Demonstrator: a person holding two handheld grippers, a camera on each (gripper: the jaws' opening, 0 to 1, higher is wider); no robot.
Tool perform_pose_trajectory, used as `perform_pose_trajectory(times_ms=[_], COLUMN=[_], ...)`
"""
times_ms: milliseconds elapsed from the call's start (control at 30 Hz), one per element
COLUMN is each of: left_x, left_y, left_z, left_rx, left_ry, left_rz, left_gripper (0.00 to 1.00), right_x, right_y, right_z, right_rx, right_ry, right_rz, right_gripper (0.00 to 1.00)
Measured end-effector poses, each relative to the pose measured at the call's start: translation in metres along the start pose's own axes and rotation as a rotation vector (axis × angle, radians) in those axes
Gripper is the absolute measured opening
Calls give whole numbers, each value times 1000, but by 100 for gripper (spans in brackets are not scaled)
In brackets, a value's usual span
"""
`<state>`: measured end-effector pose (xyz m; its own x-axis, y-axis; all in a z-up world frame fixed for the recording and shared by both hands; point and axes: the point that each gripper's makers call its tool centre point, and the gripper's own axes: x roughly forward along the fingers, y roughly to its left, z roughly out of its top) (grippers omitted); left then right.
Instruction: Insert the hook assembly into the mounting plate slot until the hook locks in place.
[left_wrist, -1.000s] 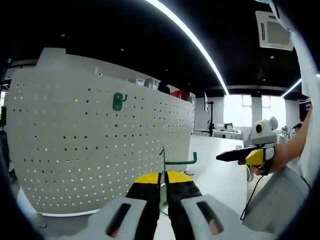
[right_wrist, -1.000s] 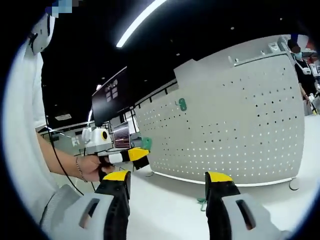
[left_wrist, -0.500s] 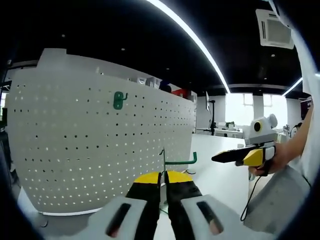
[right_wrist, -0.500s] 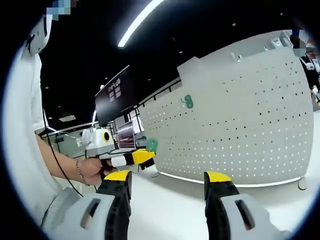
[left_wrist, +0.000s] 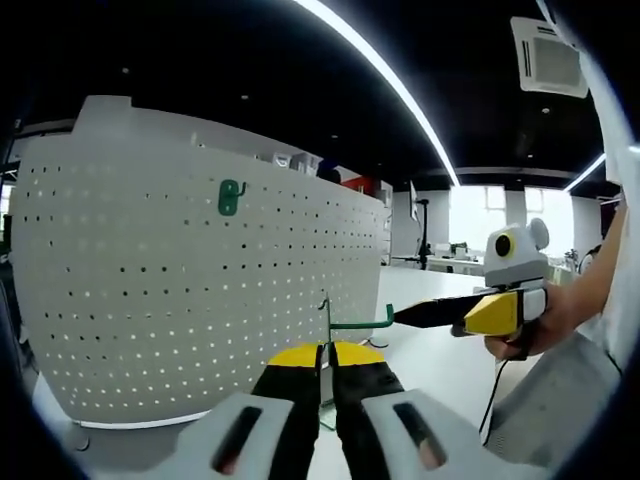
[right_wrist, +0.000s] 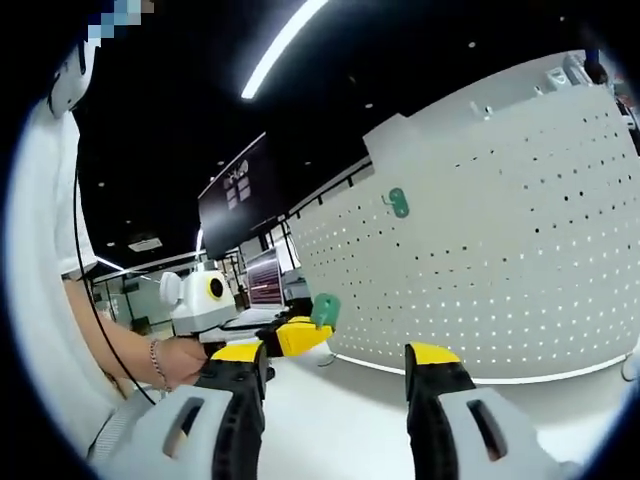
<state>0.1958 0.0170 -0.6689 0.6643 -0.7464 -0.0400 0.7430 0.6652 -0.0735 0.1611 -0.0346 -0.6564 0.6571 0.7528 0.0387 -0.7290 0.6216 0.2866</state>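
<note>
In the left gripper view, the left claw (left_wrist: 326, 372) is seen pressed together at 6 o'clock, and a green hook (left_wrist: 358, 322) with a thin metal stem is pinched between its yellow-tipped jaws; the stem rises upright and the green arm runs toward 3 o'clock, ending in an upturned tip. A white perforated board (left_wrist: 150, 290) is stood on the white desk (left_wrist: 440, 345) and takes up the side from 8 to 12 o'clock. A second green hook (left_wrist: 230, 197) is seen mounted high on that board at about 11 o'clock. The right claw (left_wrist: 412, 315) is brought in from 3 o'clock, its dark tip just beside the end of the held hook; whether they touch cannot be told. In the right gripper view, the right claw (right_wrist: 334, 372) is held wide apart with nothing between its jaws. The left claw (right_wrist: 300, 335) is seen at 8 o'clock with the held hook's green plate (right_wrist: 324, 309) at its tip, and the board (right_wrist: 520, 270) with its mounted hook (right_wrist: 398, 203) lies toward 2 o'clock.
</note>
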Motion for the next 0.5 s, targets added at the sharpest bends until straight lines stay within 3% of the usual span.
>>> perform_pose_trajectory(times_ms=[500], left_x=[6], left_y=[-11], left_z=[3], left_rx=[-2], left_ry=[-6], left_rz=[-7], left_gripper=[3], right_x=[15], right_y=[5], right_z=[4], right_rx=[18], right_ry=[-14], right_rz=[10], right_gripper=[51])
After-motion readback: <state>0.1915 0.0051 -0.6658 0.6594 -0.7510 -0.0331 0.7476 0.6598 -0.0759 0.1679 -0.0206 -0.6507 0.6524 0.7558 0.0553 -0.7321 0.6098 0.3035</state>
